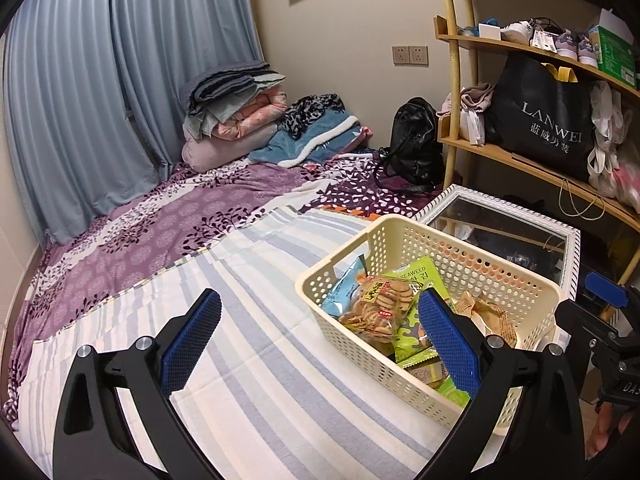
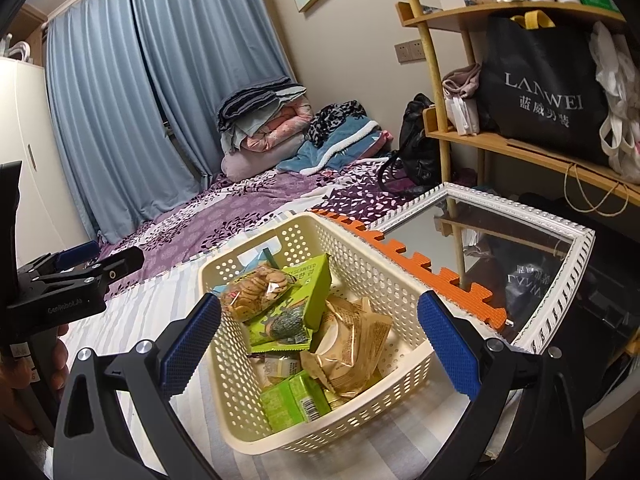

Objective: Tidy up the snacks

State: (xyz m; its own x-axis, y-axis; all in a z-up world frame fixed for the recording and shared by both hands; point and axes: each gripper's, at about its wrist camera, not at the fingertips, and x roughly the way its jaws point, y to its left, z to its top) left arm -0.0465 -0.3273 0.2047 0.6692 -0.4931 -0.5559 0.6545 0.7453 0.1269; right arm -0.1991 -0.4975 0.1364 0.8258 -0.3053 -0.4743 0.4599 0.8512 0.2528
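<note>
Blue-padded fingers of my right gripper (image 2: pixel 320 344) stand wide apart and empty, framing the cream basket (image 2: pixel 360 408) just ahead on the striped sheet (image 2: pixel 132 312) of the bed. Inside it I see a bag of round crackers (image 2: pixel 256 292) lying on top of a green seaweed pack (image 2: pixel 308 296), with tan wrapped snacks (image 2: pixel 352 344) beside them and a green packet (image 2: pixel 296 400) at the near end. My left gripper (image 1: pixel 320 344) is also spread and holding nothing, its right pad in front of the basket's near wall. An orange foam mat (image 2: pixel 424 268) and a white-framed mirror (image 2: pixel 560 280) lie beyond the basket.
</note>
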